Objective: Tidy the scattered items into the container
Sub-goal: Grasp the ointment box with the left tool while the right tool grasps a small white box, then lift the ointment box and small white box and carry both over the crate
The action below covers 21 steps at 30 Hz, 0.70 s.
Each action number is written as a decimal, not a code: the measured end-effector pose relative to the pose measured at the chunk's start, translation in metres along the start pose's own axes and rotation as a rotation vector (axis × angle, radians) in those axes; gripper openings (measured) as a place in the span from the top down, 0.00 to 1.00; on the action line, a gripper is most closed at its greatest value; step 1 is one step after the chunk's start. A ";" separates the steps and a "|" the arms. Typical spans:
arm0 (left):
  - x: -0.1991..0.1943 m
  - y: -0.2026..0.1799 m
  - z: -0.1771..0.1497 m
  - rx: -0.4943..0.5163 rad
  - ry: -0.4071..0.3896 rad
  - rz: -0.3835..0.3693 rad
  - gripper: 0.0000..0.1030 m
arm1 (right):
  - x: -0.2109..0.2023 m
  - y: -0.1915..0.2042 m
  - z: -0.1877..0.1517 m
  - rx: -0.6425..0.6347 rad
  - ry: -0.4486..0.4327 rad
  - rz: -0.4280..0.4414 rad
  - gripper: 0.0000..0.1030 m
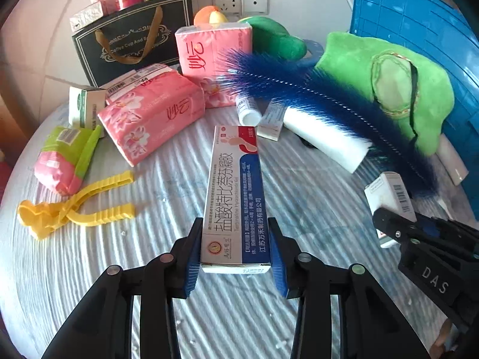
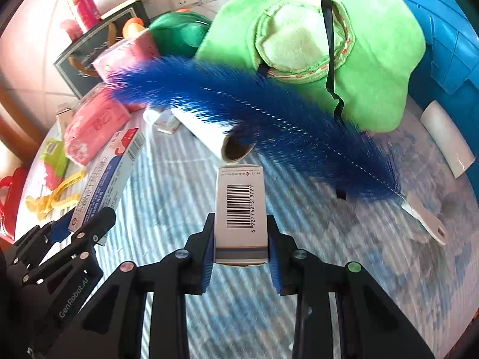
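1. The left gripper pinches the near end of a long medicine box, its blue pads flat on the two narrow sides. The box juts forward and looks lifted off the striped tabletop, though the height is hard to judge.
2. The right gripper is pressed onto a small white box, barcode face up, held the same way by its near end.
3. To do this step well, I would keep both grips firm and the boxes level. The long one is held far from its middle and could droop or twist in the pads.
4. Just ahead lies a paper roll under a blue bristle brush, whose white handle points to the right edge of the table.
5. Beyond, a green plush toy leans against the blue crate, presumably the container.
6. Open room is the bare tabletop near the grippers. The way to the crate runs over brush and toy, so carry high (bristles could snag a corner).
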State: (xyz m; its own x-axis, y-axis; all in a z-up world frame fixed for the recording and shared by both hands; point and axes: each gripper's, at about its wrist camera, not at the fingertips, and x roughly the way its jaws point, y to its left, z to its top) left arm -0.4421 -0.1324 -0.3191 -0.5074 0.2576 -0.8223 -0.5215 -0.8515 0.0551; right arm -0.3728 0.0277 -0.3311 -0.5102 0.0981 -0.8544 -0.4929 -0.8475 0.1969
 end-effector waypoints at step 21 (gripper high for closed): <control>-0.170 -0.033 0.029 -0.163 -0.242 0.100 0.62 | -0.162 0.023 0.056 -0.275 -0.227 0.142 0.71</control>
State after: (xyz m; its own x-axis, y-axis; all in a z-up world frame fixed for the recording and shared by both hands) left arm -0.3589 -0.1350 -0.1646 -0.7097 0.2538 -0.6572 -0.3542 -0.9349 0.0214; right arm -0.3408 0.0210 -0.1608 -0.7183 0.0563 -0.6935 -0.2138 -0.9664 0.1430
